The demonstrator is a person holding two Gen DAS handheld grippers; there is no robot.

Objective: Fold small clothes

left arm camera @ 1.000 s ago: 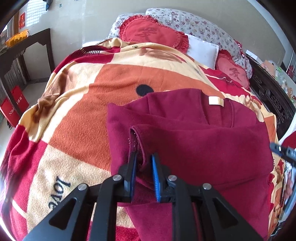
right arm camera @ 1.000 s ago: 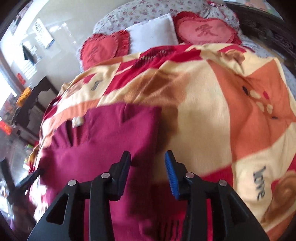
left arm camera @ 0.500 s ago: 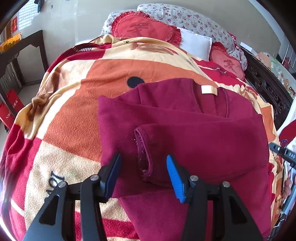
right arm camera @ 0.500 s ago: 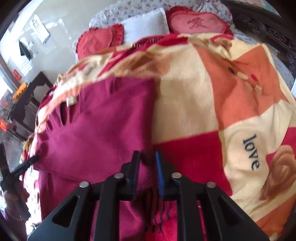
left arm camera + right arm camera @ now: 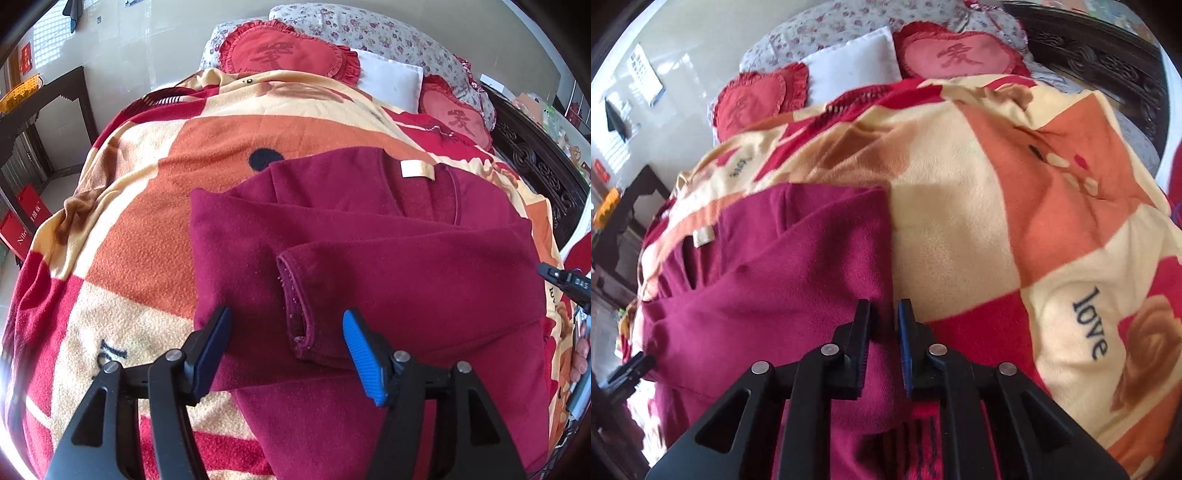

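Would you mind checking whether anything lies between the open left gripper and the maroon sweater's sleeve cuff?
Nothing visible does. The left gripper hangs open directly over the sleeve cuff, which lies folded across the maroon sweater on the blanket.

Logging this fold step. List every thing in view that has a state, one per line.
Sweater: lying on the blanket, partly folded, sleeve laid across the body.
Sleeve cuff: resting free between the left jaws, not gripped.
Left gripper: jaws wide open.
Right gripper: jaws nearly closed, pinching the sweater's right edge.
Blanket: spread over the bed.
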